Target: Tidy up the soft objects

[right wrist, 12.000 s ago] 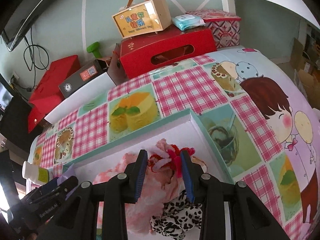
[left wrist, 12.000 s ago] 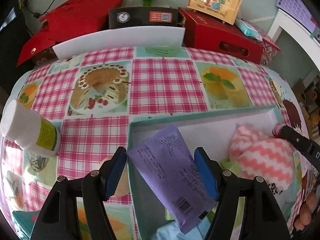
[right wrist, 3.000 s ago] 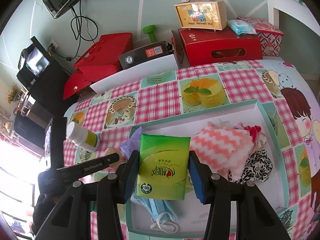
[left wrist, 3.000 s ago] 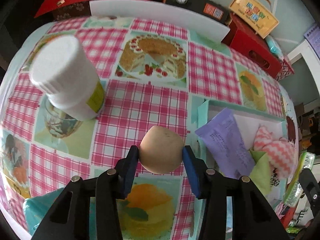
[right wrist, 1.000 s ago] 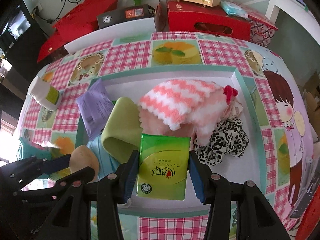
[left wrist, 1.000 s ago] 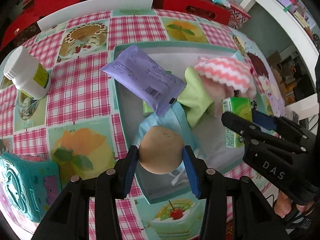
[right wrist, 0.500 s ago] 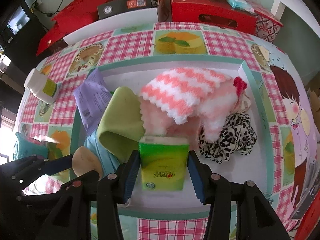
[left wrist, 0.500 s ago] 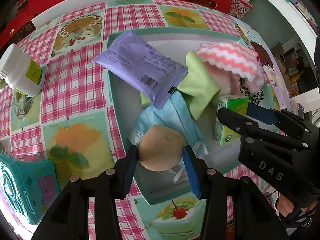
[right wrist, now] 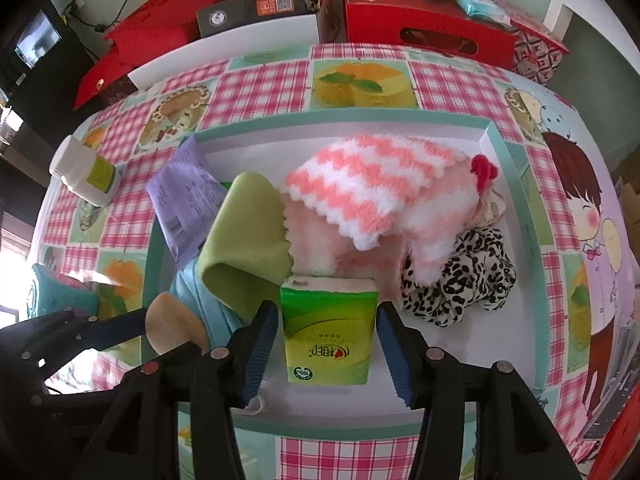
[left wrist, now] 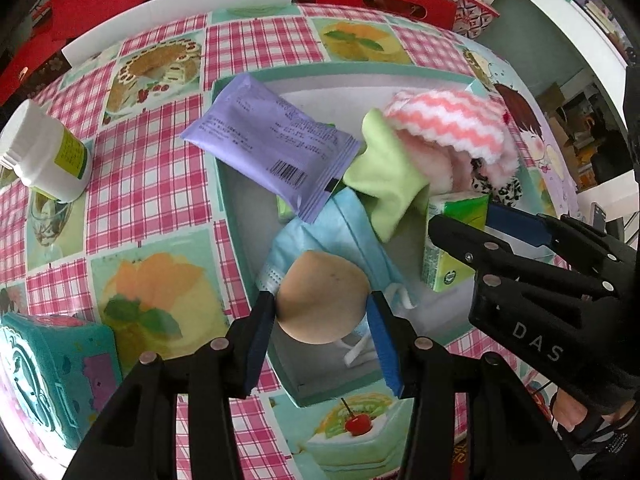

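Over the near end of the teal-rimmed tray [right wrist: 516,176], both grippers point steeply down. The left gripper [left wrist: 323,316] has its 2 blue pads pressed against the sides of a tan, rounded soft ball [left wrist: 322,298], held just above the pale blue face mask [left wrist: 336,232] that lies on the tray floor (its white ear loop peeks out beneath the ball). The right gripper [right wrist: 327,334] is letting go: its jaws are opening around a green tissue pack [right wrist: 329,334], which stands upright on the white tray floor with a thin gap showing at each pad.

Behind the pack, a lime-green cloth [right wrist: 246,240] lies folded, touching a pink-and-white zigzag fluffy item [right wrist: 372,184]. A leopard-print scrunchie [right wrist: 464,284] sits just beside that, toward the tray's right wall. A purple packet [left wrist: 272,144] leans over the tray's left rim, half in, half out.

Out on the checked tablecloth [left wrist: 156,176], a white bottle [left wrist: 44,156] with a yellow-green label stands well apart from the tray, and a teal box [left wrist: 52,372] sits at the near left edge.
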